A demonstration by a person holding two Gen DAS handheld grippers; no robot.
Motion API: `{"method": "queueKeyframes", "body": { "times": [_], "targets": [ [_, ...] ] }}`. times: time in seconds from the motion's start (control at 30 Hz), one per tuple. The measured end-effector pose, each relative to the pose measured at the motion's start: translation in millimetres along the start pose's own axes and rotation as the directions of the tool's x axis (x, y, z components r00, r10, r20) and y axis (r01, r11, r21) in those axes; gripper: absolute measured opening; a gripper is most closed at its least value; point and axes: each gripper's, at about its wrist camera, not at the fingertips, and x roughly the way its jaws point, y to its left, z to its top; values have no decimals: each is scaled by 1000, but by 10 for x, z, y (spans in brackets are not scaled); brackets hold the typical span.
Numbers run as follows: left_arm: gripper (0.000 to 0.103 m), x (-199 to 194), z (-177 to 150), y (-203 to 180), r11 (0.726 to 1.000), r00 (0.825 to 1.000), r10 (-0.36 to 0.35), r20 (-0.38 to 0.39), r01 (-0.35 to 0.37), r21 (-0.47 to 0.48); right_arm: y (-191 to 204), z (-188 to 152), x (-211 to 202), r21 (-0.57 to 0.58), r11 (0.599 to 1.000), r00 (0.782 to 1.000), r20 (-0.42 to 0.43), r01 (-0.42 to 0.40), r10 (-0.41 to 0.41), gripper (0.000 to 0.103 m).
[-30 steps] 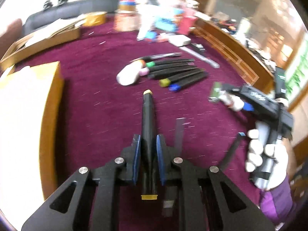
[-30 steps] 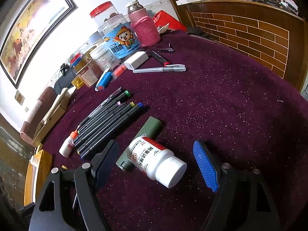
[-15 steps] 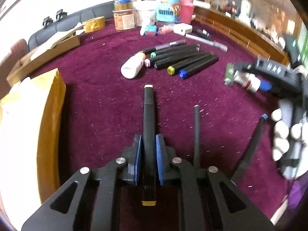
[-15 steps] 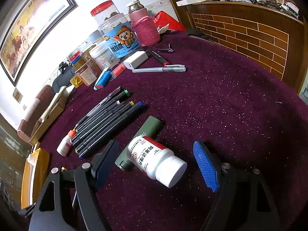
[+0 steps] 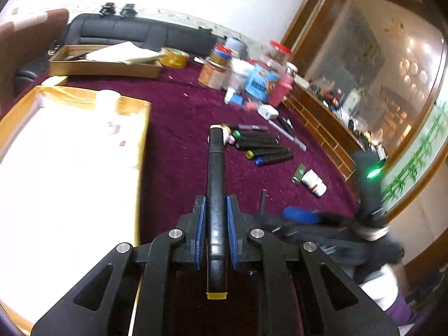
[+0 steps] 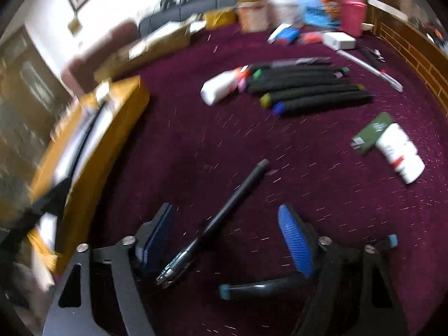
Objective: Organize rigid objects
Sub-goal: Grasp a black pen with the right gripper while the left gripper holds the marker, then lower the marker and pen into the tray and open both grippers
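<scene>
The left tongs [image 5: 215,224] are clamped on a black marker [image 5: 215,184] with yellow ends, which runs straight forward between the blue pads above the purple-covered table [image 5: 179,117]. The right tongs [image 6: 226,235] stand wide, holding nothing, low over a thin black pen [image 6: 224,218] that lies slantwise between the fingers on the cloth; a second dark pen with a teal end [image 6: 257,289] lies just under the right-hand finger. Farther toward the table's far edge a row of black markers [image 6: 308,92] lies side by side, with a white glue bottle [image 6: 218,88] at its left end. To the right of the row, a white pill bottle [image 6: 400,154] lies on its side touching a green box [image 6: 373,131]. A yellow box [image 5: 131,106] sits along the table's left edge.
</scene>
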Motion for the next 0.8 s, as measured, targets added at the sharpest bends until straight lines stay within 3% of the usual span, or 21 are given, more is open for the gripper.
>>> {"method": "queueKeyframes", "body": {
  "times": [0.1,0.23,0.27,0.4,0.5,0.63,0.8],
  "targets": [
    [12,-222,-10,189,999,999,22,43,-21,-28,283,-114,92,-92,984,988,32,154,-152,58],
    [12,-398,-17,449,997,997,21,73,-15,-81,402,-164,65,-107,984,989,62,140,-134,12],
    [12,-445,-20,525,995,996,20,82,-12,-98,381,-161,64,-94,987,991,58,130,-125,8],
    [12,-578,-37,771,989,995,6,97,8,-149,172,-77,33,15,1000,1000,19,-2,1,7],
    [12,-651,-22,901,987,995,20,102,-4,-161,49,-3,-24,90,991,995,20,-98,97,7],
    [12,-646,61,1041,983,996,20,91,-3,-182,86,89,-149,120,972,979,48,-204,199,7],
    [12,-544,293,1206,983,997,54,49,-44,-181,384,371,-286,81,940,943,68,-332,327,7]
  ]
}}
